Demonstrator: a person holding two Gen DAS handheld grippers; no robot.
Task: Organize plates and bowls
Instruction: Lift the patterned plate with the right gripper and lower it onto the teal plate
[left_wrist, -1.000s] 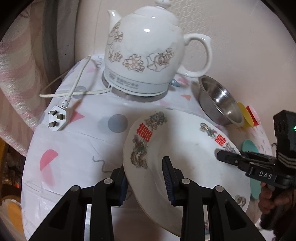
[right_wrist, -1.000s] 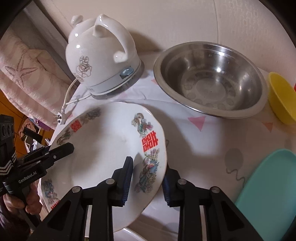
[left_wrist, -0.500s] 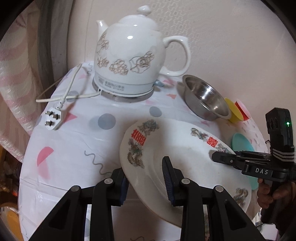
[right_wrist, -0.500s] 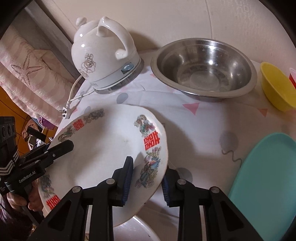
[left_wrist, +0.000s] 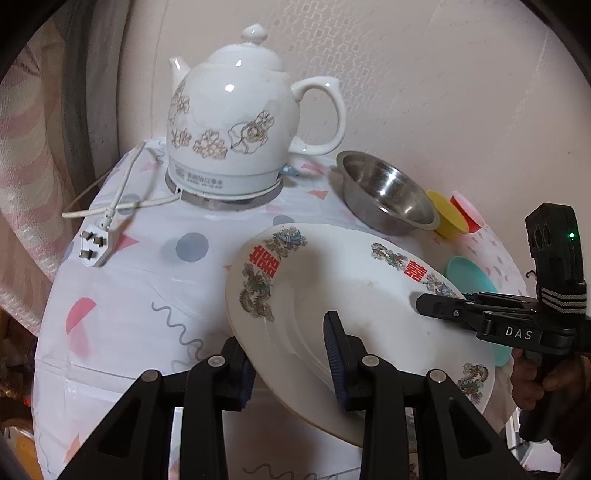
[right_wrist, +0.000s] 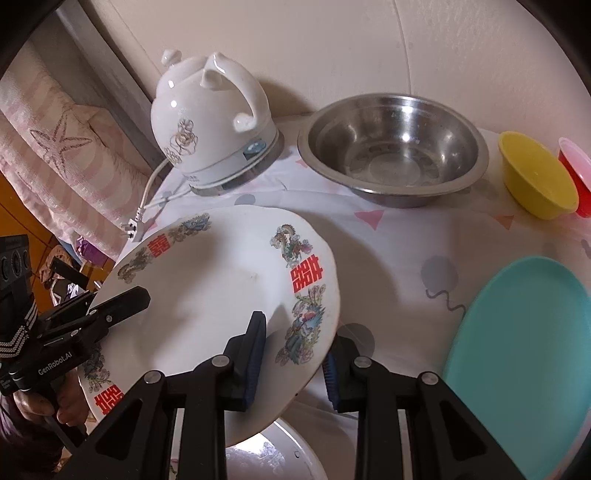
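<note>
- Left wrist view: left claw (left_wrist: 291, 354) clamps the white plate (left_wrist: 369, 295) rim — plate tilted above the surface (left_wrist: 147, 295).
- Right claw (right_wrist: 293, 354) grips the opposite rim — steel bowl (right_wrist: 393, 147) behind.

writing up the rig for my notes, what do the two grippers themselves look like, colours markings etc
Both are matte black handheld units. The left gripper and right gripper have angular black finger arms with silver rivets and ribbed dark blue pads. The right one's body reads "DAS" in white, has grey chevron stripes and a lit green LED. The left one's body reads "GenRobot.AI" with similar stripes. Bare hands grip the handles.
</note>
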